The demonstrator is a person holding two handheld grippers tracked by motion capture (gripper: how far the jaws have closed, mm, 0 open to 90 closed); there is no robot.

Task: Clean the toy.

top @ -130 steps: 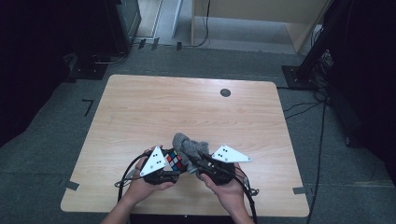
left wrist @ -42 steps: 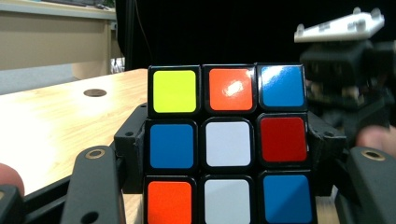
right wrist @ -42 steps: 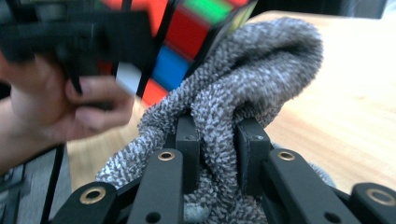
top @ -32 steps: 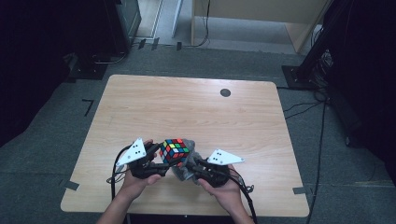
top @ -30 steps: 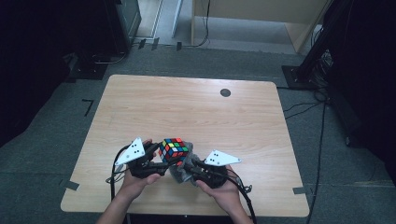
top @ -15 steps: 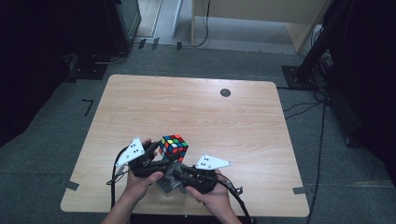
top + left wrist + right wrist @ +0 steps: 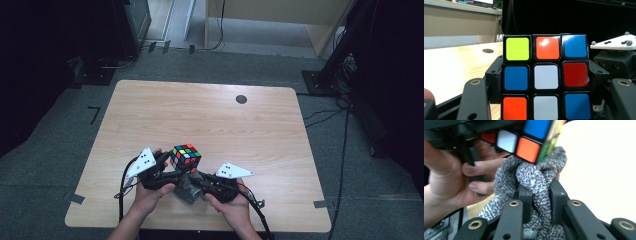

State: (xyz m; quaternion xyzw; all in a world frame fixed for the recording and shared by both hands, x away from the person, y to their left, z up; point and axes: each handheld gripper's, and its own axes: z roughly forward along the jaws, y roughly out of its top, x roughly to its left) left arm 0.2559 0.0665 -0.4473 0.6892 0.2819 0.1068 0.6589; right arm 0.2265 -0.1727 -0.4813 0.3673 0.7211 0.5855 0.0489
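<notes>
A scrambled colour cube (image 7: 185, 156) is held above the table's near edge, and my left gripper (image 7: 180, 167) is shut on its sides. In the left gripper view the cube (image 7: 545, 80) sits between the two jaws of that gripper (image 7: 546, 83). My right gripper (image 7: 194, 182) is shut on a bunched grey knitted cloth (image 7: 184, 190). In the right gripper view the cloth (image 7: 536, 180) is pinched in the gripper (image 7: 540, 197) and presses against the cube's (image 7: 529, 135) lower edge. The hand (image 7: 446, 177) that holds the left gripper is just left of it.
The wooden table (image 7: 210, 115) has a dark round hole (image 7: 241, 99) at its far right. Cables trail from both grippers over the near edge. The right gripper's grey plate (image 7: 614, 42) stands close on the cube's right side. Dark equipment stands and cables sit on the floor around.
My right gripper has carried the cloth to the left, in under the cube. The left gripper and the cube have stayed where they were.
</notes>
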